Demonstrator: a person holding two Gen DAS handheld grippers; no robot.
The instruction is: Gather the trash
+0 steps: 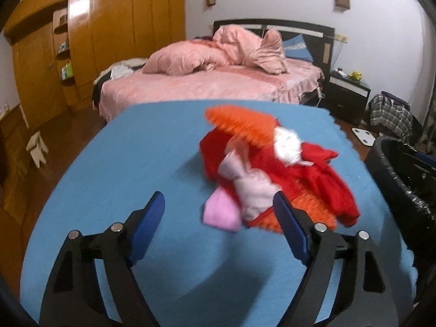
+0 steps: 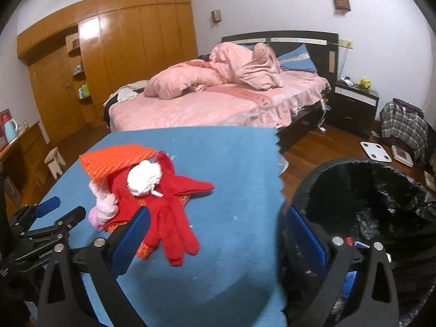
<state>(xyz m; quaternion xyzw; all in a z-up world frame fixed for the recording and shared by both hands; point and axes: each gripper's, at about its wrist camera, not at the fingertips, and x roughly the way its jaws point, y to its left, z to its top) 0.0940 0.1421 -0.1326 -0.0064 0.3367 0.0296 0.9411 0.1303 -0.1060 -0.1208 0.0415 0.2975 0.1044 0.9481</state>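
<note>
Both pairs of blue-padded fingers are spread wide and grasp nothing. On the left wrist view the left gripper (image 1: 219,218) hovers low in the frame over the blue cloth (image 1: 122,163), its right finger (image 1: 290,226) just beside the trash pile (image 1: 272,174) at centre right: an orange ridged piece, a red glove, a white crumpled wad and pink scraps, blurred. On the right wrist view the right gripper (image 2: 218,234) sits at lower centre, straddling the cloth's edge; the pile (image 2: 152,190) lies left of centre, and the black-lined bin (image 2: 368,199) fills the lower right.
</note>
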